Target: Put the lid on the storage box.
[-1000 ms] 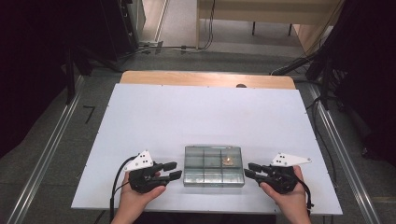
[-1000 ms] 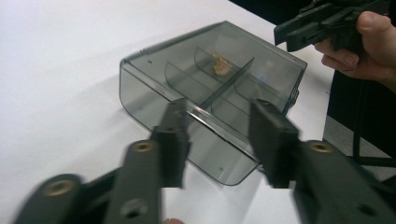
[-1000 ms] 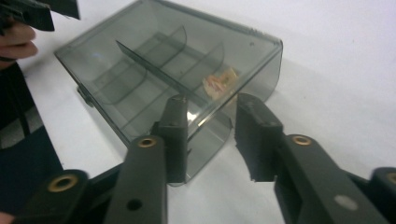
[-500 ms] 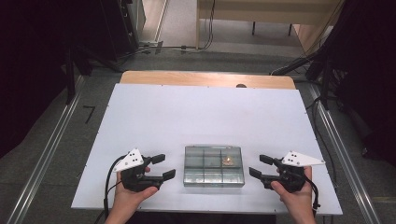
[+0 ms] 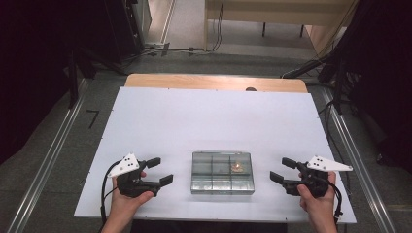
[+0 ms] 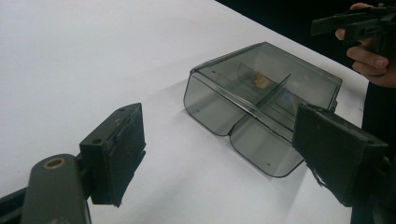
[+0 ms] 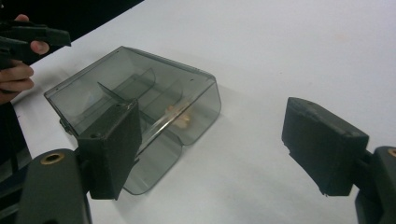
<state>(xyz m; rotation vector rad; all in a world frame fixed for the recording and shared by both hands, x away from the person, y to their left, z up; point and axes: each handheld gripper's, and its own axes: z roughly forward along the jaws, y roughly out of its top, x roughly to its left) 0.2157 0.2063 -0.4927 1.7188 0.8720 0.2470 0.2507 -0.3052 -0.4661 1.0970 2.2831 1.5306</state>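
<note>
**A:** Starting at the left of the high view, what are you holding?

**B:** Your left hand [image 5: 127,200] grips the left gripper [image 5: 159,171], a black two-jaw tool with a grey three-cornered plate on top, resting low over the white rectangular table top [image 5: 204,121] near its front edge. Its jaws stand well apart, with bare table between them, and point right toward the box. In the left gripper view the two black pads [image 6: 117,148] frame that box without touching it.

**A:** And in the middle?

**B:** The smoky-grey transparent plastic compartment box [image 5: 222,172] lies flat on the table between your two grippers, apart from both. Thin dividers split it into small cells. A small pale orange-tan object [image 5: 237,168] sits in a cell on the box's right, far side; it is too small and blurred for you to identify, possibly a crumpled scrap or a bit of food. The lid appears shut, though the tinted plastic makes that hard to confirm.

**A:** And at the right?

**B:** Your right hand [image 5: 318,204] holds the right gripper [image 5: 283,170], of the same build, jaws likewise spread wide and empty, pointing left at the box. In the right gripper view the box [image 7: 135,112] lies beyond the nearer pad, with the other hand at the upper left corner.
</note>
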